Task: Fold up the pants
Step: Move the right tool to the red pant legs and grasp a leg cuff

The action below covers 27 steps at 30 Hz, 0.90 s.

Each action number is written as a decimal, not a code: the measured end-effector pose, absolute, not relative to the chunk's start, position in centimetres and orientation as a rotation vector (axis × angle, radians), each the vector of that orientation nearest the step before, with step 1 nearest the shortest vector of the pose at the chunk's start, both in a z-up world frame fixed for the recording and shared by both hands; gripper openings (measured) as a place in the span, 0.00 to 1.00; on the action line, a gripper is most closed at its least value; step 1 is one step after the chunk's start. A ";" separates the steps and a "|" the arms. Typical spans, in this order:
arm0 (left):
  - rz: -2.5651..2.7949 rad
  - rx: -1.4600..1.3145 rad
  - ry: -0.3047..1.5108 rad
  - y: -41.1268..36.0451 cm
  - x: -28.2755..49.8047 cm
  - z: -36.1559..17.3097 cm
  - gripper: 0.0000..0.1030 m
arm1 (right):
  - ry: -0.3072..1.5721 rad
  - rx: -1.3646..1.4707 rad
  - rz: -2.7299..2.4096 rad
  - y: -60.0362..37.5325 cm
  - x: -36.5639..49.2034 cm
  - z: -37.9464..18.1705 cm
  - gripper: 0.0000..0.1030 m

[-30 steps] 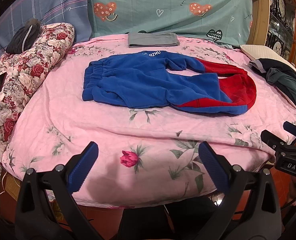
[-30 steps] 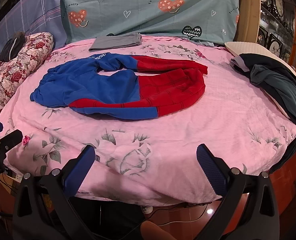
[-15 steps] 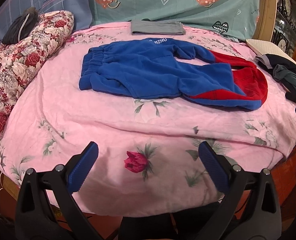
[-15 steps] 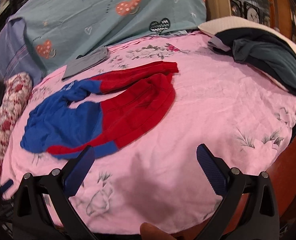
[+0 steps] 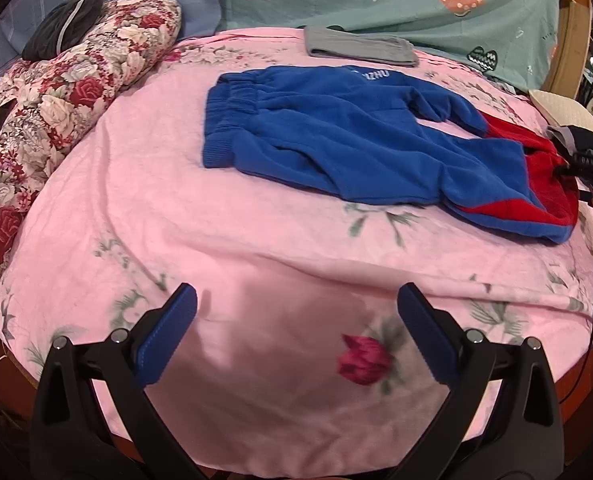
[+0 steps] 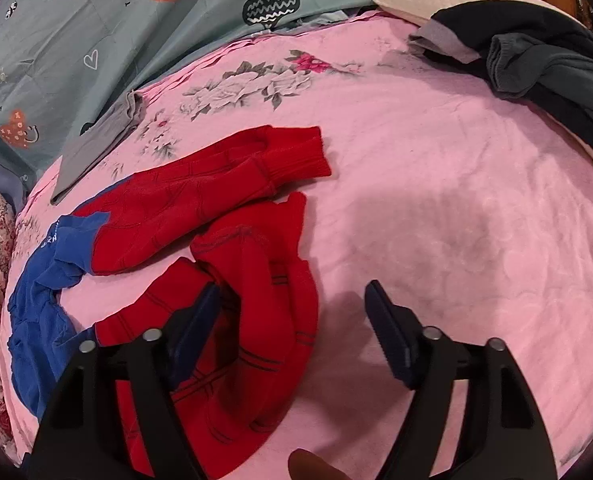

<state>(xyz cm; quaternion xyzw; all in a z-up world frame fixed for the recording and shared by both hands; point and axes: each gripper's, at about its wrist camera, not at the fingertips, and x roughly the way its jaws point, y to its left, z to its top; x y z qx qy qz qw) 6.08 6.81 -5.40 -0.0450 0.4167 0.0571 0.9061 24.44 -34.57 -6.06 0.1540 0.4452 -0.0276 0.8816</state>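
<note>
Here, blue-and-red pants (image 5: 360, 148) are spread unfolded across the pink floral bedsheet (image 5: 176, 240).

The waistband is turned toward the rolled floral quilt (image 5: 68, 80), while the red legs (image 6: 224, 208) are curved round near the right gripper (image 6: 292, 304), whose fingers are spread wide, with nothing held; one finger (image 6: 194, 320) is seen over the red cloth, the other over bare sheet. The left gripper (image 5: 296, 312) is likewise held wide apart and empty, over the sheet's near edge. A folded grey garment (image 5: 356, 46) is laid beyond the pants, and dark clothes (image 6: 544, 64) are heaped at the far right.
</note>
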 end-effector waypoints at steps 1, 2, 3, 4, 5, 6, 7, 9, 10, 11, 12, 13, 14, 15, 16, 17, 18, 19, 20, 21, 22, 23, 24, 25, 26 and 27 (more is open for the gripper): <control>0.112 -0.106 0.860 7.4 6.3 -5.3 0.98 | 0.928 0.292 -0.050 -34.2 24.4 -6.1 0.32; 0.103 -0.121 0.862 7.9 6.6 -5.2 0.98 | 0.920 0.269 -0.040 -34.0 24.0 -5.9 0.26; 0.088 -0.149 0.870 8.9 7.2 -5.1 0.98 | 0.910 0.271 -0.027 -34.0 23.6 -5.6 0.19; 0.076 -0.171 0.872 9.6 7.7 -4.8 0.98 | 0.898 0.283 -0.021 -34.1 23.0 -5.1 0.15; 0.062 -0.189 0.869 10.3 8.2 -4.6 0.98 | 0.871 0.301 -0.026 -34.6 21.9 -4.4 0.12; 0.052 -0.203 0.867 11.1 8.9 -4.3 0.98 | 0.837 0.317 -0.037 -35.1 20.8 -3.6 0.11; 0.055 -0.208 0.862 11.8 9.6 -4.1 0.98 | 0.813 0.332 -0.041 -35.6 19.8 -3.0 0.11; 0.039 -0.202 0.834 13.1 11.0 -3.4 0.98 | 0.758 0.355 -0.061 -36.7 17.4 -1.7 0.11; 0.038 -0.190 0.834 13.6 11.9 -3.3 0.96 | 0.743 0.353 -0.071 -37.2 16.5 -1.3 0.11; 0.022 -0.177 0.837 14.1 12.9 -3.2 0.87 | 0.732 0.353 -0.079 -37.6 15.6 -1.1 0.11; 0.007 -0.161 0.849 14.4 13.7 -3.3 0.79 | 0.732 0.353 -0.082 -37.9 14.9 -1.0 0.11; -0.002 -0.145 0.861 14.5 14.4 -3.4 0.68 | 0.737 0.354 -0.079 -38.1 14.5 -1.0 0.11; -0.017 -0.131 0.874 14.7 15.2 -3.6 0.56 | 0.745 0.362 -0.075 -38.3 14.1 -1.2 0.11; -0.040 -0.114 0.894 14.9 16.0 -4.0 0.48 | 0.750 0.366 -0.073 -38.4 13.9 -1.3 0.11; -0.059 -0.103 0.914 14.9 16.7 -4.4 0.46 | 0.754 0.366 -0.071 -38.5 13.7 -1.5 0.11; -0.072 -0.097 0.925 15.1 17.1 -4.7 0.46 | 0.757 0.364 -0.072 -38.4 13.6 -1.7 0.11; -0.078 -0.081 0.942 15.1 17.6 -5.0 0.48 | 0.759 0.363 -0.073 -38.4 13.5 -1.9 0.11; -0.076 -0.063 0.961 15.2 18.1 -5.4 0.50 | 0.761 0.358 -0.073 -38.3 13.4 -2.0 0.11; -0.078 -0.052 0.967 15.3 18.4 -5.6 0.56 | 0.761 0.349 -0.077 -38.2 13.4 -2.1 0.11; -0.083 -0.048 0.963 15.4 18.6 -5.7 0.62 | 0.761 0.348 -0.078 -38.2 13.3 -2.3 0.11; -0.097 -0.049 0.960 15.5 18.8 -5.8 0.62 | 0.764 0.348 -0.079 -38.3 13.3 -2.4 0.11; -0.117 -0.053 0.960 15.6 19.1 -5.8 0.60 | 0.767 0.351 -0.082 -38.3 13.4 -2.5 0.11; -0.136 -0.058 0.960 15.6 19.4 -5.8 0.54 | 0.771 0.359 -0.085 -38.5 13.4 -2.7 0.11; -0.146 -0.055 0.956 15.7 19.4 -5.9 0.47 | 0.775 0.365 -0.085 -38.6 13.4 -2.8 0.11; -0.161 -0.039 0.946 15.6 19.4 -5.8 0.40 | 0.777 0.371 -0.086 -38.7 13.5 -2.9 0.11; -0.171 -0.025 0.932 15.4 19.2 -5.5 0.35 | 0.778 0.376 -0.086 -38.8 13.5 -2.8 0.11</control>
